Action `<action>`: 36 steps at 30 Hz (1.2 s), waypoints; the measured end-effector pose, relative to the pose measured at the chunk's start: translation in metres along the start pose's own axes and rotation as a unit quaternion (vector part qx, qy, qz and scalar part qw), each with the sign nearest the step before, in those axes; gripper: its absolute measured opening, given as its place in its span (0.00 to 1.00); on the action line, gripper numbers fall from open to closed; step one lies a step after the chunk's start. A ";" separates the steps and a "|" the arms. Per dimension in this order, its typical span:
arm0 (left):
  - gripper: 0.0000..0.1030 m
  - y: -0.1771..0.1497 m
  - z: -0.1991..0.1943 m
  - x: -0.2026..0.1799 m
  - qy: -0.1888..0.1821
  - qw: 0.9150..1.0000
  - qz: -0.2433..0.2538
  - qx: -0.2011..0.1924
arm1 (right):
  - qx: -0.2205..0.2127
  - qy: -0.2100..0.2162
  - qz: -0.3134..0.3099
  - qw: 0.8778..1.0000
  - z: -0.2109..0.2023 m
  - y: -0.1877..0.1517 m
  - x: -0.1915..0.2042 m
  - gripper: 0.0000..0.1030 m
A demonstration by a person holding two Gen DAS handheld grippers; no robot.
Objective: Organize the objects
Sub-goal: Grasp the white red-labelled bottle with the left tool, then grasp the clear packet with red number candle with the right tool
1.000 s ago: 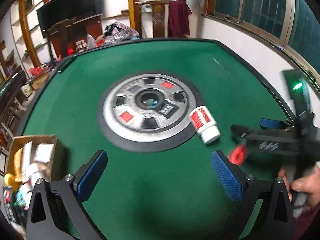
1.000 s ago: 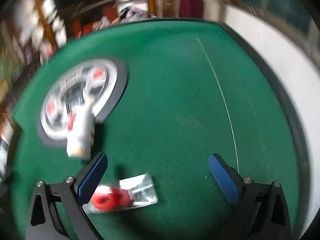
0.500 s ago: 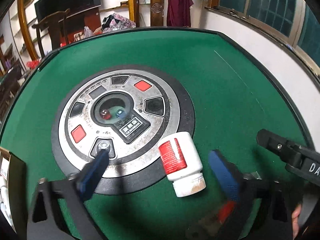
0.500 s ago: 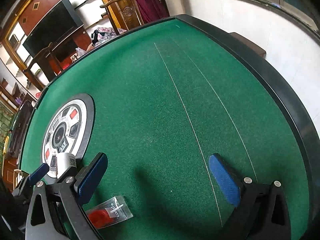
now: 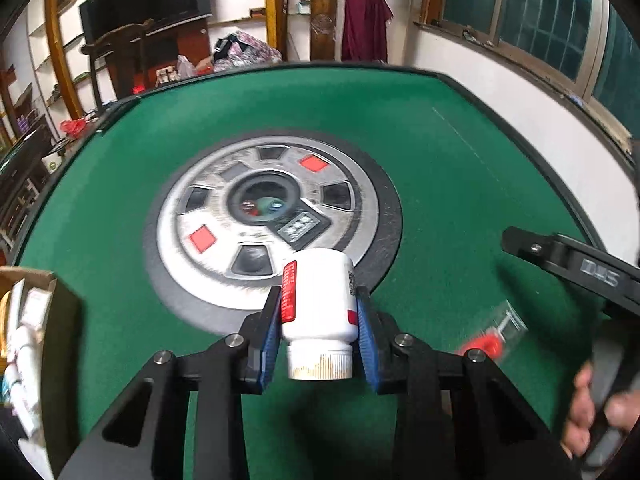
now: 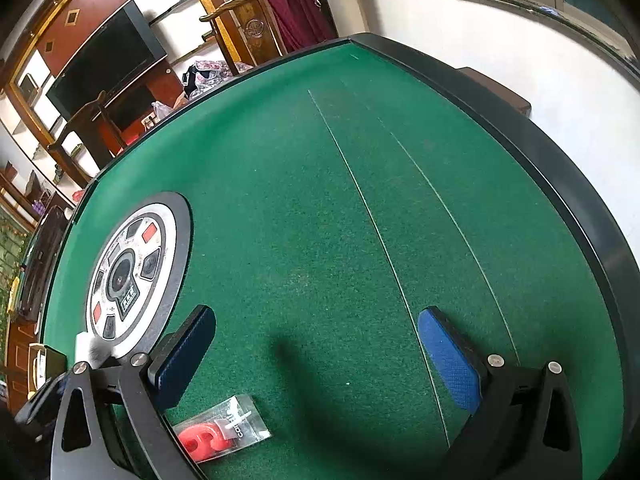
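The left gripper (image 5: 318,312) clamps a white bottle (image 5: 318,300) with a red label between its blue pads, cap toward the camera, over the near rim of the round panel (image 5: 272,220) at the middle of the green table (image 5: 460,184). The right gripper (image 6: 316,356) hangs wide open and empty near the table's right edge. A clear packet (image 6: 224,428) with a red piece lies flat by its left finger. A cardboard box (image 5: 36,344) sits at the table's left edge.

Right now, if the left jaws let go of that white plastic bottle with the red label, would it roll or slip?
The white plastic bottle with the red label is round and smooth, so it would probably roll on the green felt table. It looks rigid, likely light.
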State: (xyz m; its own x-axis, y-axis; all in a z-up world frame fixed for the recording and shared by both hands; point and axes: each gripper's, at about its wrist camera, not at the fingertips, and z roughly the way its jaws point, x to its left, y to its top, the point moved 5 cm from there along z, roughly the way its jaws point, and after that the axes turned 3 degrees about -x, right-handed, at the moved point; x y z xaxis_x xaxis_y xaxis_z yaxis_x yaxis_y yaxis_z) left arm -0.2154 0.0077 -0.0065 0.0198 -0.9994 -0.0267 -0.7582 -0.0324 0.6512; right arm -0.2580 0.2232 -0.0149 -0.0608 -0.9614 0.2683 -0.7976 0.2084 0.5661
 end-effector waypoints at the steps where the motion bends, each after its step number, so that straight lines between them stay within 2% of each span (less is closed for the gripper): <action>1: 0.32 -0.002 -0.009 0.005 0.001 1.000 -0.003 -0.004 | 0.000 0.002 -0.001 1.000 0.001 0.000 0.002 1.00; 5: 0.32 -0.014 -0.052 0.027 0.007 0.999 -0.025 -0.024 | -0.002 0.030 -0.008 1.000 0.000 -0.002 0.010 1.00; 11: 0.33 -0.041 -0.100 0.064 0.015 0.996 -0.074 -0.051 | -0.033 0.071 -0.050 0.996 -0.017 -0.006 0.037 1.00; 14: 0.33 -0.054 -0.111 0.077 0.028 0.994 -0.084 -0.060 | -0.007 0.104 -0.043 0.994 -0.031 -0.020 0.050 1.00; 20: 0.33 -0.078 -0.118 0.095 0.027 0.993 -0.104 -0.057 | 0.066 0.079 -0.087 0.991 -0.036 -0.070 0.071 0.98; 22: 0.33 -0.082 -0.119 0.098 0.026 0.992 -0.112 -0.058 | 0.083 0.056 -0.095 0.990 -0.026 -0.077 0.076 0.92; 25: 0.33 -0.089 -0.125 0.102 0.030 0.991 -0.115 -0.063 | 0.082 0.023 -0.125 0.989 -0.014 -0.073 0.090 0.82; 28: 0.33 -0.094 -0.128 0.106 0.028 0.990 -0.119 -0.065 | 0.081 0.001 -0.149 0.986 0.002 -0.066 0.106 0.68; 30: 0.33 -0.097 -0.129 0.108 0.025 0.990 -0.122 -0.064 | 0.072 -0.020 -0.170 0.983 0.009 -0.063 0.115 0.54; 32: 0.33 -0.098 -0.129 0.109 0.024 0.990 -0.125 -0.063 | 0.057 -0.038 -0.201 0.977 0.011 -0.067 0.123 0.44; 33: 0.33 -0.099 -0.129 0.110 0.024 0.990 -0.125 -0.062 | 0.052 -0.034 -0.211 0.976 0.010 -0.068 0.128 0.34; 36: 0.33 -0.100 -0.127 0.113 0.023 0.990 -0.127 -0.058 | 0.044 -0.036 -0.230 0.972 0.007 -0.073 0.132 0.29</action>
State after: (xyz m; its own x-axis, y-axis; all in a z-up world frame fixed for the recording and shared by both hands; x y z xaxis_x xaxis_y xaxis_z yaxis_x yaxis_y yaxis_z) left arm -0.0540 -0.1026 0.0217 0.2317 -0.9580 -0.1690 -0.6448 -0.2813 0.7107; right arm -0.2121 0.0798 -0.0267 0.2750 -0.9599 -0.0537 -0.7986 -0.2592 0.5431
